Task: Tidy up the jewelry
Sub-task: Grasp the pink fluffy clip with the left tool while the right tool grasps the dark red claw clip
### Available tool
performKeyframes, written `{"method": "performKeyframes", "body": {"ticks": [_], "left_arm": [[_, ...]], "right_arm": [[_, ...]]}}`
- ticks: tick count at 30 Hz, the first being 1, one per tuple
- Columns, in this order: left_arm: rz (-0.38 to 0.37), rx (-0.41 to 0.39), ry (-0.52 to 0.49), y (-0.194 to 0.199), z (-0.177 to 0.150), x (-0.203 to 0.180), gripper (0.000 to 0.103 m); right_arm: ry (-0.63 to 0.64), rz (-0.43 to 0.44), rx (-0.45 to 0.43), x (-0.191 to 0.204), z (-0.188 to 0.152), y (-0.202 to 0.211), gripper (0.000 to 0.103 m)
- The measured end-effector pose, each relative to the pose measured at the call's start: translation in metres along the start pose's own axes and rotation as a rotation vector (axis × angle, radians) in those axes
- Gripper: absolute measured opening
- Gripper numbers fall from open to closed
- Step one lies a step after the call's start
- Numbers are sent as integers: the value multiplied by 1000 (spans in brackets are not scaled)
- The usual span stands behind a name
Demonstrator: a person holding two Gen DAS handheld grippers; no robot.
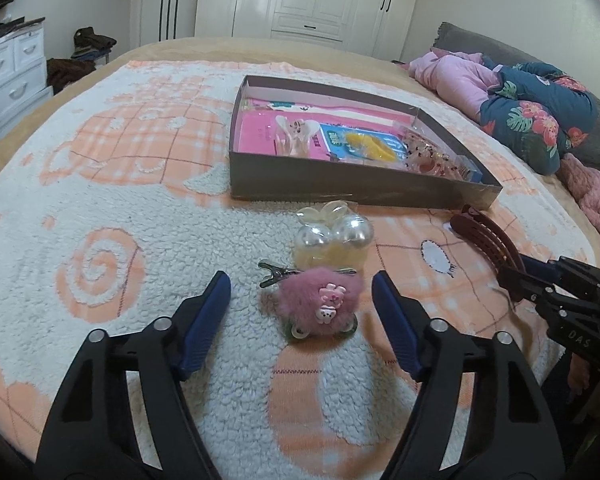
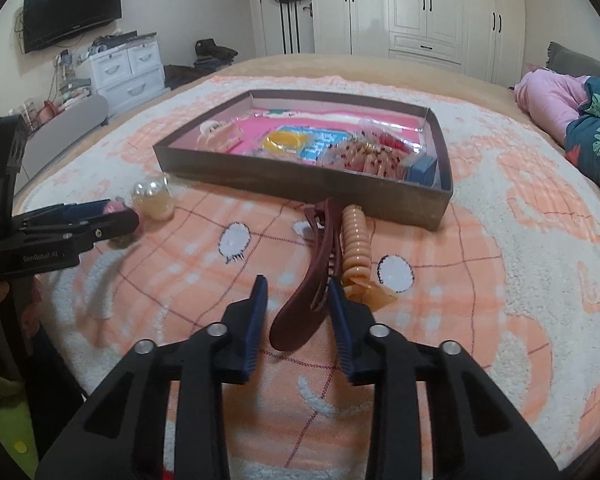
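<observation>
While the box [image 1: 340, 184] at frame center holds bagged clips on pink cards, left gripper [image 1: 300, 292] straddles the pompom clip [image 1: 320, 306], fingers apart; right gripper [image 2: 298, 300] narrowed around the maroon clip [image 2: 308, 280], grip unclear.

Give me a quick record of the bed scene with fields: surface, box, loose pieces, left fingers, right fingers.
surface: peach and white blanket
box: shallow dark box, open, holding packets and clips
loose pieces: pink fluffy clip, pearl hair ties, maroon hair clip, coiled hair tie
left gripper: fingers apart, either side of the pink fluffy clip, not pressing
right gripper: fingers around the maroon hair clip, one side touching
</observation>
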State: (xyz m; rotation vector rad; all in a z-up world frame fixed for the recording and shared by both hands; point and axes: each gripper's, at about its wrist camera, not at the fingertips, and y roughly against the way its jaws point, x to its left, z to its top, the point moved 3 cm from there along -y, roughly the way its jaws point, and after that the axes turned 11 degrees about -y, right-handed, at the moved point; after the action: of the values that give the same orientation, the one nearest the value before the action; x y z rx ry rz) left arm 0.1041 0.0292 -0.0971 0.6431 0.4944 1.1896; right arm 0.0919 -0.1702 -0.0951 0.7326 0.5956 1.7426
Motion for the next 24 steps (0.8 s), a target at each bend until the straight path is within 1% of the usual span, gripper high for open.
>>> {"method": "performKeyframes", "body": {"ticks": [4,8,10,12,13,14,15,17,19,24], "left_arm": [[-2,1,0,-5,2,1,61],[-8,5,17,-8,2,6,54],[-11,6,22,-8,2,8,53],[-11,7,21,-9,2,8,49],[-12,8,17,-9,2,7,47],[-15,8,15,-9,2,7,40],[-15,8,13,-8,1,6,38],[-11,11,3,-8,1,5,38],[-11,11,-3,-8,1,4,37],[-6,4,-19,-5,2,1,37]], "right_arm": [[3,-17,-2,0,2,-7,28],[2,-33,-3,0,6,-14,29],[0,-42,-1,0,7,-18,29],[-8,-43,-3,-2,10,-21,27],[-10,-44,-3,-3,11,-21,23],[-13,-41,-2,-3,12,-23,15],[-16,-37,0,-4,14,-24,13],[-21,-28,2,-4,14,-24,12],[-30,5,6,-3,15,-23,10],[0,56,7,9,12,-17,10]]}}
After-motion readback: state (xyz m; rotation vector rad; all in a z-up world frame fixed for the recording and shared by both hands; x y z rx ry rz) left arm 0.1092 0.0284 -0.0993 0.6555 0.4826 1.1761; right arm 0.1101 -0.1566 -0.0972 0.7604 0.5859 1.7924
